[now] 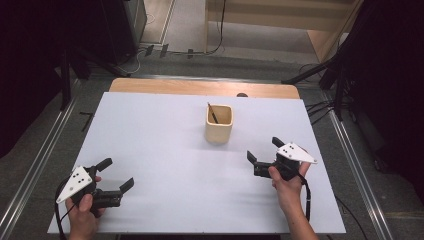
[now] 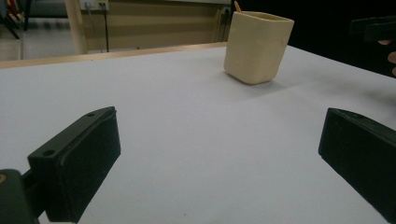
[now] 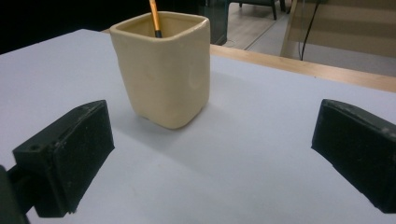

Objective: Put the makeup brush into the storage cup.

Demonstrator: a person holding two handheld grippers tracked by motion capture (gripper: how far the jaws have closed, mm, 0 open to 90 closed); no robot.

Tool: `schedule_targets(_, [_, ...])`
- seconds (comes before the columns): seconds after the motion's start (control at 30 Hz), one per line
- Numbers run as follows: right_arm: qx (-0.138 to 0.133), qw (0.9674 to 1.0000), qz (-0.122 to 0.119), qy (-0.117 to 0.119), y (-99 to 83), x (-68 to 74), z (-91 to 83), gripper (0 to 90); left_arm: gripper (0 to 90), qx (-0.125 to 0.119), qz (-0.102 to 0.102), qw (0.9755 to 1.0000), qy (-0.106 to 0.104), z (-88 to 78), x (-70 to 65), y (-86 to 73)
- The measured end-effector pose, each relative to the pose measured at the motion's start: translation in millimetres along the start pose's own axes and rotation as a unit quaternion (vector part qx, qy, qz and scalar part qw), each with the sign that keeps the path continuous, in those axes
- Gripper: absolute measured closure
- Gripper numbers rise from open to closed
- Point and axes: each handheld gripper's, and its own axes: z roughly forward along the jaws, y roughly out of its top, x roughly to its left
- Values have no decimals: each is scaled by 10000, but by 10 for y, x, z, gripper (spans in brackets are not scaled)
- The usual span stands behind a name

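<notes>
Cup [image 1: 219, 124] (pencil [image 1: 212, 112] inside) near counter [image 1: 160, 150] far edge; left tool [image 1: 119, 174] and right tool [image 1: 262, 150] both spread, empty.

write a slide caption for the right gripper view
Open right gripper faces a cream square cup holding an orange pencil on the white table.

I see my left gripper [image 1: 118, 173] and right gripper [image 1: 263, 149]: black blocky jaws, grey triangular dotted plates, black cables trailing toward 6 o'clock.
</notes>
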Motion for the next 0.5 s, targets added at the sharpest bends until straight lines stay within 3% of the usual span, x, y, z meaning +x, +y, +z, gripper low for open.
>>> schedule_targets(0.5, [106,9993,339,-102,-269,-186,-338,0,0,-49,1,10000,-9,-21,-10,23])
